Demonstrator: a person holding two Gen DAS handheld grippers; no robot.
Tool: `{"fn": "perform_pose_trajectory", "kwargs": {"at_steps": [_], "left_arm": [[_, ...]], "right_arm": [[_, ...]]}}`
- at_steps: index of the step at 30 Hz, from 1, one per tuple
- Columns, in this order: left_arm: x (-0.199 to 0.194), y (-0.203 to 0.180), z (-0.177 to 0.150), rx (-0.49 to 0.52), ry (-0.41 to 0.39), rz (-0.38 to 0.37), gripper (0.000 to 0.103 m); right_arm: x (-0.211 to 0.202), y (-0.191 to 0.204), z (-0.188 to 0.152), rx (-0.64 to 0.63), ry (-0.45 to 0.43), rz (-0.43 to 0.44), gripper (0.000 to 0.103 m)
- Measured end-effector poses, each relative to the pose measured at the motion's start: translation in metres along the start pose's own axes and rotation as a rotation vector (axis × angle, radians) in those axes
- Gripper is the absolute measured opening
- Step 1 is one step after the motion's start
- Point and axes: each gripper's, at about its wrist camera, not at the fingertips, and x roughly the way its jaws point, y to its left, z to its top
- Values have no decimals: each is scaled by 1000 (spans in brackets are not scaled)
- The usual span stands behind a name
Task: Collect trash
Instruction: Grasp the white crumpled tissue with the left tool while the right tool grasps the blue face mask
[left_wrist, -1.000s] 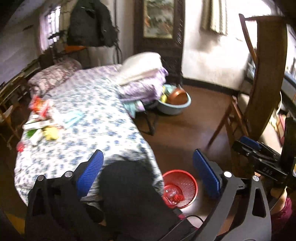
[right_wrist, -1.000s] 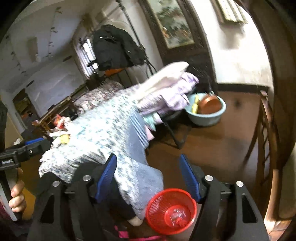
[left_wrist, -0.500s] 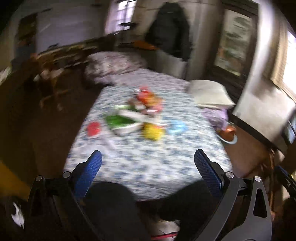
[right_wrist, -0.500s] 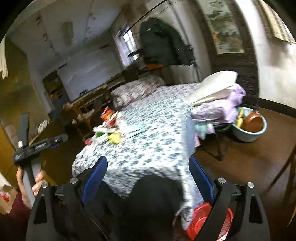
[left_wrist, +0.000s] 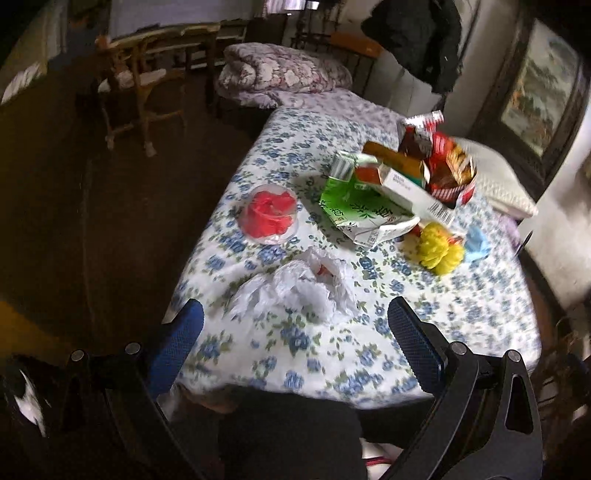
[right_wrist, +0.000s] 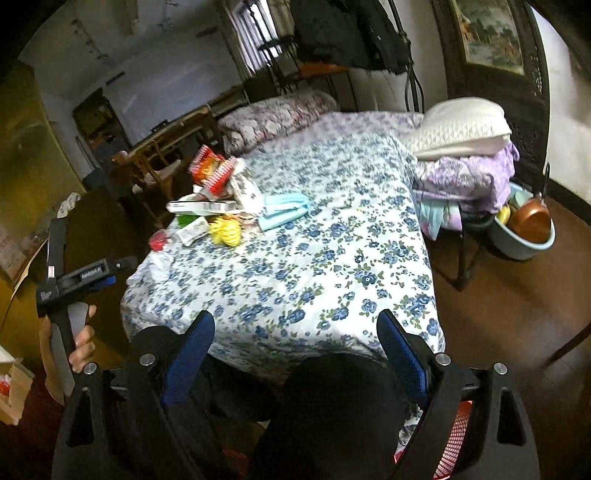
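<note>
Pointed down over the near edge of the floral-sheeted bed (left_wrist: 461, 314), left gripper (left_wrist: 295, 325) with jaws spread wide and empty. Directly ahead of it, just beyond the blue pads, crumpled white plastic bag (left_wrist: 295, 291), sprawling crosswise with no clear long axis. Farther past the bag, clear cup of red scraps (left_wrist: 269, 214); beyond that, green carton (left_wrist: 354, 206), yellow wad (left_wrist: 439, 251) and snack wrappers (left_wrist: 443, 162). Right gripper (right_wrist: 295, 343) also gaping and empty, jaws just opened wider, well apart from the bag across the bed's corner. Left hand (right_wrist: 79, 343) judged plainly nearer.
</note>
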Motion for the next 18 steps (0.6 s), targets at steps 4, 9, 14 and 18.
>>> {"fn": "perform_pose_trajectory", "kwargs": {"at_steps": [4,9,14,18], "left_arm": [[22,-12,3,69,2,60,96],[48,-6,7,54,43,62,96],[56,7,8,-8,31,0,72],[47,0,9,-9,10,-122,35]], "right_arm": [[21,-3,11,23,26,9,88],[45,0,25,22,45,25,88],[65,3,37,28,51,28,88],[86,6,52,32,47,23,88]]}}
